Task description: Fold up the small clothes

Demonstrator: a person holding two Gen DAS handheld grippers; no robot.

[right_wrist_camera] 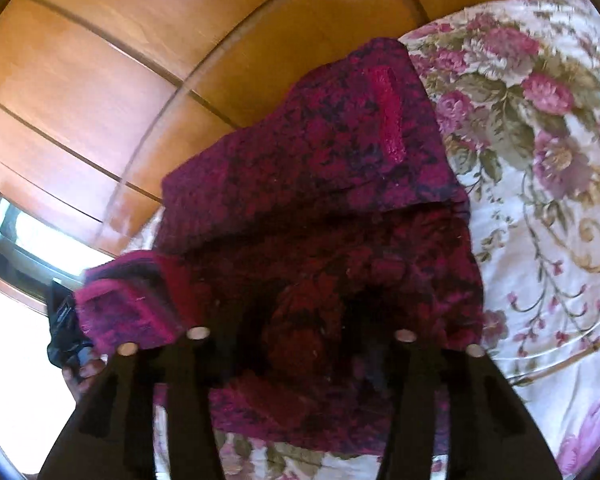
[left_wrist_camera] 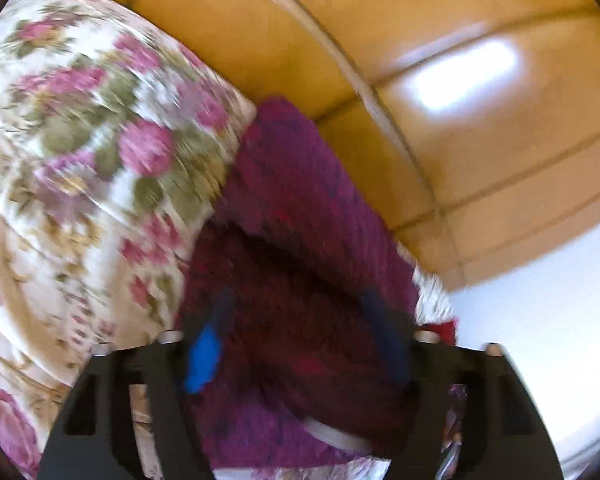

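Right in front of the left gripper (left_wrist_camera: 300,336), its fingers stand spread with the maroon garment (left_wrist_camera: 300,240) draped between them; whether they actually clamp cloth I cannot tell. The right gripper (right_wrist_camera: 300,344) is likewise spread, cloth bunched over its tips, grip hidden. Both seem to lift the near edge to carry a fold away from them. The garment's long axis runs straight ahead, its far end pointing toward the wooden panels (right_wrist_camera: 100,80) beyond, over the floral bedspread (right_wrist_camera: 540,200).

Both the left claw (left_wrist_camera: 300,344) and the right claw (right_wrist_camera: 300,340) point forward, their fingers spread apart.
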